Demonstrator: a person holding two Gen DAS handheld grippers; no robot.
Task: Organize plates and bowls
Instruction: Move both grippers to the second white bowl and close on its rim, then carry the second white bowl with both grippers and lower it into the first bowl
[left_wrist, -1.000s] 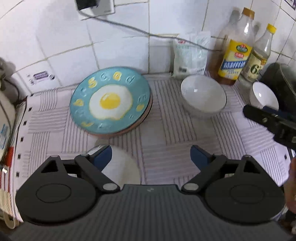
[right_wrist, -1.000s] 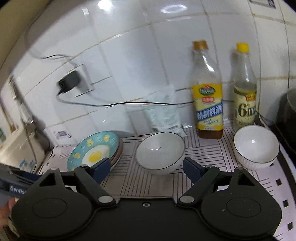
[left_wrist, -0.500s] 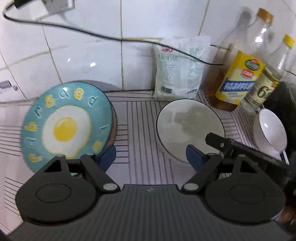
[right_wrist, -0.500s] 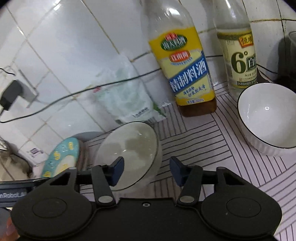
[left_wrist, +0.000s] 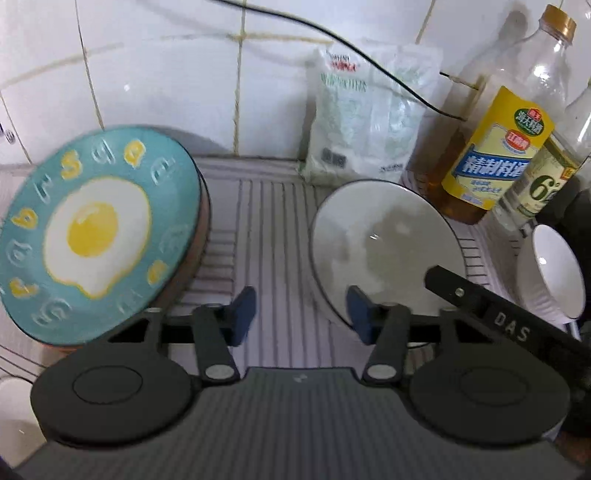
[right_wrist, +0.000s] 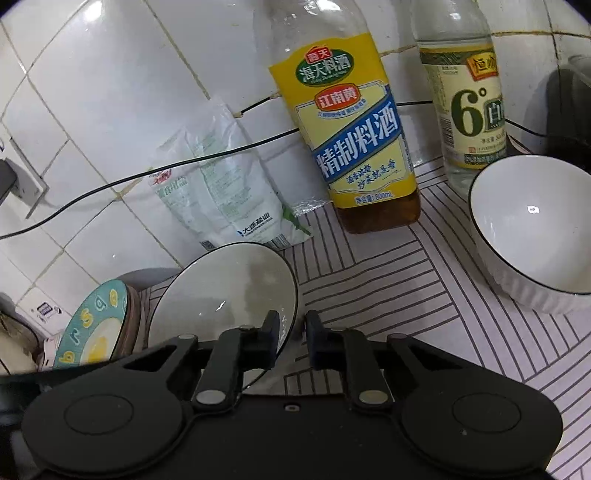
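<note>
White ceramic, with a thin dark rim: this is the bowl (right_wrist: 225, 295) that the right gripper (right_wrist: 291, 338) is pinching, its blue-padded fingers (right_wrist: 271, 332) having just been closing onto the near rim, one pad inside and one outside. The bowl stands on the striped mat (right_wrist: 388, 295) of the bench, just ahead of these fingers and a little to their left. A second white bowl (right_wrist: 532, 229) sits well to the right of them, near the vinegar bottle (right_wrist: 465, 96); the cooking wine bottle (right_wrist: 354, 129) and a salt bag (right_wrist: 221, 192) stand farther ahead against the tiled wall. The left gripper (left_wrist: 301, 314) has also just been closing; its fingers (left_wrist: 243, 314) are half spread with only the mat between them. The teal egg plate (left_wrist: 96, 232) lies to the left of these fingers, on top of a brown plate, and the held bowl (left_wrist: 384, 243) is just ahead of the right finger, which overlaps its rim in this view.
</note>
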